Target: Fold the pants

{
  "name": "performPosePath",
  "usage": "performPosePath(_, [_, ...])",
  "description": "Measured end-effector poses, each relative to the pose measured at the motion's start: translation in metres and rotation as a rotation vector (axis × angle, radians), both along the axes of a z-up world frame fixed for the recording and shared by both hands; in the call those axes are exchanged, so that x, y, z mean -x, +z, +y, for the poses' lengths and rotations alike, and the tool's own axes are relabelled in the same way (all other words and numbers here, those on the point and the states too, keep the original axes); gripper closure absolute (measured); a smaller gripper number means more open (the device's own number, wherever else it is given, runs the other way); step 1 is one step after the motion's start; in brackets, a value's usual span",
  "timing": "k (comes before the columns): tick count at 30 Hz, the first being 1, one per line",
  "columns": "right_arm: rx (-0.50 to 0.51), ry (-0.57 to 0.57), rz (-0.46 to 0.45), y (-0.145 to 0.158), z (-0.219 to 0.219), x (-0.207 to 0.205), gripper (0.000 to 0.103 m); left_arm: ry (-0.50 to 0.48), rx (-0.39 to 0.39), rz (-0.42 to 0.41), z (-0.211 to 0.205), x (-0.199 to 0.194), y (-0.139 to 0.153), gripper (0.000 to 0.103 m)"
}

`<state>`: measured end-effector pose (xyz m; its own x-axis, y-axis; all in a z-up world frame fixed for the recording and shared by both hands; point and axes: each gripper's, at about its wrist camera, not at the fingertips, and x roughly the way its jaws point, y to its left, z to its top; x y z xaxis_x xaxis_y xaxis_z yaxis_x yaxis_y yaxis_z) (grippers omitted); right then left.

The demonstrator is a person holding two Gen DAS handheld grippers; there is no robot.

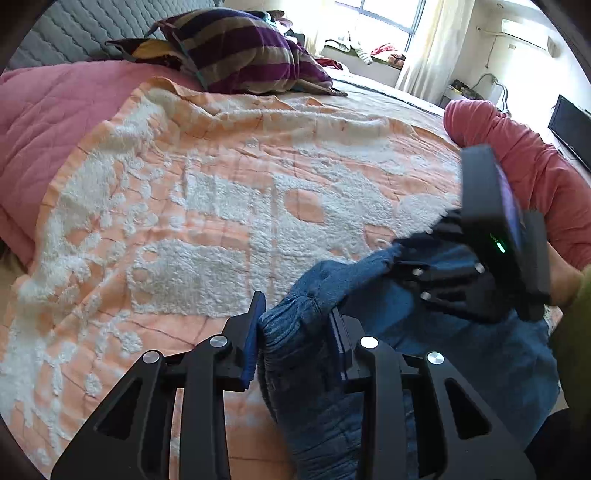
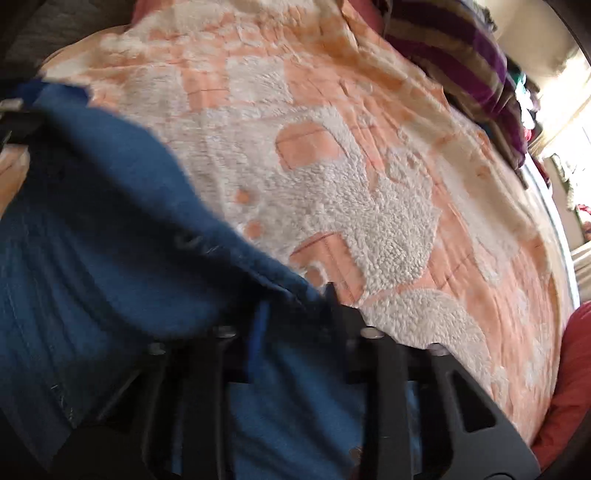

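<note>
Blue denim pants [image 1: 424, 350] lie bunched at the near edge of a bed covered with an orange-and-white tufted blanket [image 1: 221, 206]. My left gripper [image 1: 295, 332] is shut on the elastic waistband of the pants. In the left wrist view my right gripper [image 1: 402, 254] comes in from the right and pinches the pants' edge a little further along. In the blurred right wrist view my right gripper [image 2: 295, 310] is shut on a fold of the pants [image 2: 110, 229], with the cloth spreading to the left.
A purple striped pillow [image 1: 240, 48] lies at the head of the bed. A pink quilt [image 1: 48, 118] lies on the left and a red bundle [image 1: 524, 162] on the right. A window [image 1: 384, 18] and a dark screen [image 1: 572, 125] stand beyond.
</note>
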<state>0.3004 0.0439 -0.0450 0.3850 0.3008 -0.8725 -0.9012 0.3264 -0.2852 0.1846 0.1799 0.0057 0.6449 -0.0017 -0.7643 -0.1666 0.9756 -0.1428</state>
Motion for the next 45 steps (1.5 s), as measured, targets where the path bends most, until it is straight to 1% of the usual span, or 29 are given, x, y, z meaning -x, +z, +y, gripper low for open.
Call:
performPosePath(2, [-0.030, -0.035, -0.028, 0.006, -0.008, 0.006, 0.098, 0.005, -0.035, -0.001, 0.001, -0.001, 0.002, 0.073])
performPosePath(3, [-0.065, -0.065, -0.040, 0.013, -0.017, 0.008, 0.099, 0.000, -0.042, -0.003, 0.001, 0.000, 0.002, 0.073])
performPosePath(5, [-0.111, -0.096, -0.063, 0.023, -0.028, 0.015, 0.100, -0.014, -0.057, -0.012, -0.001, 0.001, 0.004, 0.073])
performPosePath(8, [-0.200, -0.145, -0.081, 0.045, -0.051, 0.032, 0.100, -0.047, -0.084, -0.047, -0.009, 0.010, 0.014, 0.073])
performPosePath(11, [-0.291, -0.189, -0.065, 0.067, -0.077, 0.052, 0.100, -0.079, -0.089, -0.080, -0.016, 0.020, 0.023, 0.072])
performPosePath(14, [-0.366, -0.209, -0.033, 0.084, -0.101, 0.073, 0.100, -0.110, -0.085, -0.115, -0.025, 0.032, 0.032, 0.072])
performPosePath(16, [-0.409, -0.212, -0.021, 0.093, -0.118, 0.090, 0.100, -0.127, -0.088, -0.120, -0.032, 0.039, 0.035, 0.072])
performPosePath(18, [-0.435, -0.211, -0.009, 0.097, -0.130, 0.107, 0.100, -0.148, -0.099, -0.129, -0.042, 0.048, 0.036, 0.072])
performPosePath(21, [-0.468, -0.203, 0.020, 0.097, -0.148, 0.135, 0.100, -0.170, -0.143, -0.135, -0.056, 0.067, 0.035, 0.072])
performPosePath(25, [-0.479, -0.193, 0.059, 0.088, -0.163, 0.167, 0.100, -0.180, -0.207, -0.142, -0.071, 0.097, 0.036, 0.070])
performPosePath(27, [-0.486, -0.187, 0.078, 0.083, -0.167, 0.182, 0.100, -0.176, -0.210, -0.136, -0.073, 0.108, 0.035, 0.069])
performPosePath(28, [-0.482, -0.180, 0.090, 0.080, -0.168, 0.191, 0.100, -0.176, -0.201, -0.126, -0.074, 0.114, 0.033, 0.069])
performPosePath(33, [-0.447, -0.148, 0.090, 0.067, -0.170, 0.220, 0.100, -0.177, -0.160, -0.045, -0.077, 0.136, 0.022, 0.067])
performPosePath(36, [-0.404, -0.119, 0.078, 0.058, -0.167, 0.234, 0.100, -0.178, -0.129, 0.028, -0.075, 0.141, 0.007, 0.066])
performPosePath(40, [-0.349, -0.060, 0.048, 0.050, -0.161, 0.250, 0.100, -0.168, -0.115, 0.077, -0.073, 0.148, -0.001, 0.064])
performPosePath(42, [-0.306, -0.031, 0.023, 0.045, -0.156, 0.258, 0.100, -0.178, -0.098, 0.108, -0.073, 0.150, -0.005, 0.059])
performPosePath(44, [-0.268, -0.005, 0.022, 0.038, -0.153, 0.264, 0.100, -0.174, -0.060, 0.144, -0.068, 0.153, -0.011, 0.052])
performPosePath(45, [-0.255, -0.001, 0.028, 0.035, -0.152, 0.264, 0.100, -0.159, -0.042, 0.148, -0.064, 0.157, -0.012, 0.052])
